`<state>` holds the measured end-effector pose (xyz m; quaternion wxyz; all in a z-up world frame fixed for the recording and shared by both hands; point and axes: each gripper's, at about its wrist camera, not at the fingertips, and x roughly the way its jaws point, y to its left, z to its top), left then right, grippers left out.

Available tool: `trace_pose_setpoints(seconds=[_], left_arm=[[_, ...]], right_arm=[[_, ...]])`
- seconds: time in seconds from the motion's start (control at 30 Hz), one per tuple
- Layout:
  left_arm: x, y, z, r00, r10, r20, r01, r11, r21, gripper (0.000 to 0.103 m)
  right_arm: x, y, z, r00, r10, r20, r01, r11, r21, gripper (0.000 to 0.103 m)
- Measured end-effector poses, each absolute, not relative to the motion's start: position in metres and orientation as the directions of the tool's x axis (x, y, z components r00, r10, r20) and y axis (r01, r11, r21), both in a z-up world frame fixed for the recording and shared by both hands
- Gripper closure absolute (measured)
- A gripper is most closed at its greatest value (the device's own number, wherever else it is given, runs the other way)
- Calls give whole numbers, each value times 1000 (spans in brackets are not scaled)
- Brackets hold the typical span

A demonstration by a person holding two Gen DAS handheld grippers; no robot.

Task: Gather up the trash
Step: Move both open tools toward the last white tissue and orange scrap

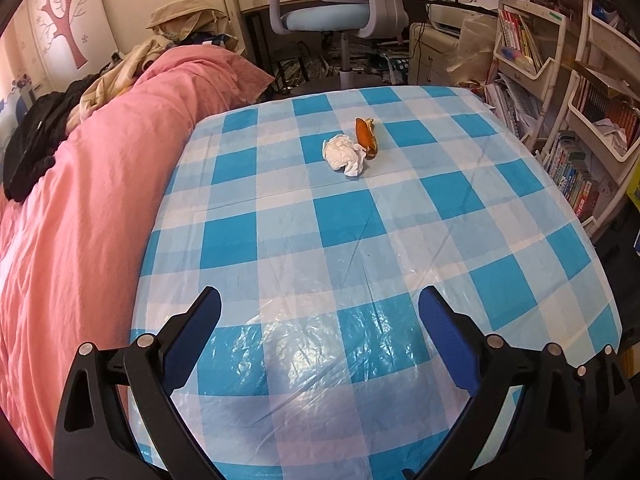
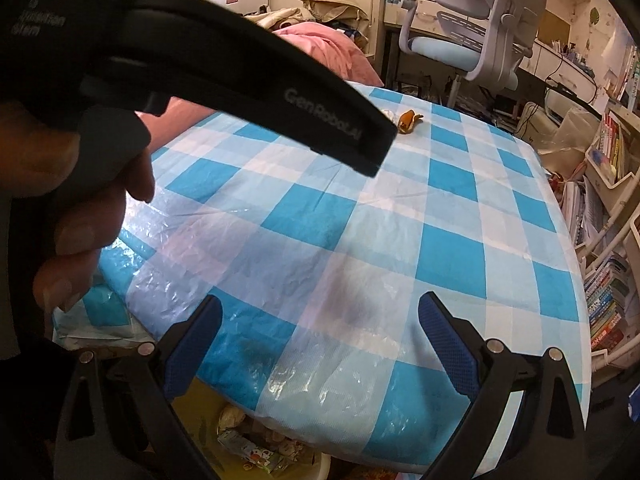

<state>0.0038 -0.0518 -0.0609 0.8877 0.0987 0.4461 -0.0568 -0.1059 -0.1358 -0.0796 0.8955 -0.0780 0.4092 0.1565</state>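
My left hand-held gripper [image 1: 320,308] hangs released over the near part of the counter [image 1: 400,240], its blue-padded fingers [image 1: 200,324] spread wide with nothing between them. The counter wears a blue-and-white checked cloth under a clear plastic sheet that wrinkles and glares near me.

Toward the far edge of the counter I see the trash: a crumpled white tissue [image 1: 343,155] and, touching its right side, a brown-orange peel [image 1: 366,136] lying lengthwise away from me. Both sit well apart from my left fingertips.

My right hand-held gripper [image 2: 320,316] is also released, fingers [image 2: 444,344] wide and empty, over the counter's near edge [image 2: 360,452]. In the right view the black body of the left tool [image 2: 256,92] crosses the upper left, with the person's hand [image 2: 76,216] wrapped around its handle. Its tip hides most of the tissue; only the peel [image 2: 409,120] shows clearly beyond it, far across the cloth.

Below the near edge, between my right fingers' bases, I can make out a bin [image 2: 248,440] with wrappers and scraps inside.

A pink quilt [image 1: 80,208] on a bed lies against the counter's left side. A pale office chair [image 1: 332,4] stands beyond the far edge, and book racks [image 1: 580,152] line the right.
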Motion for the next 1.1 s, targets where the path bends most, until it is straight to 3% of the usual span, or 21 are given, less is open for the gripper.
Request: trace_pose_setpoints(seconds=[1.1], left_arm=[[-1, -41, -47, 615, -28, -788, 175, 979, 101, 8]], right_arm=[[-107, -130, -83, 612, 200, -765, -346, 938, -31, 9]])
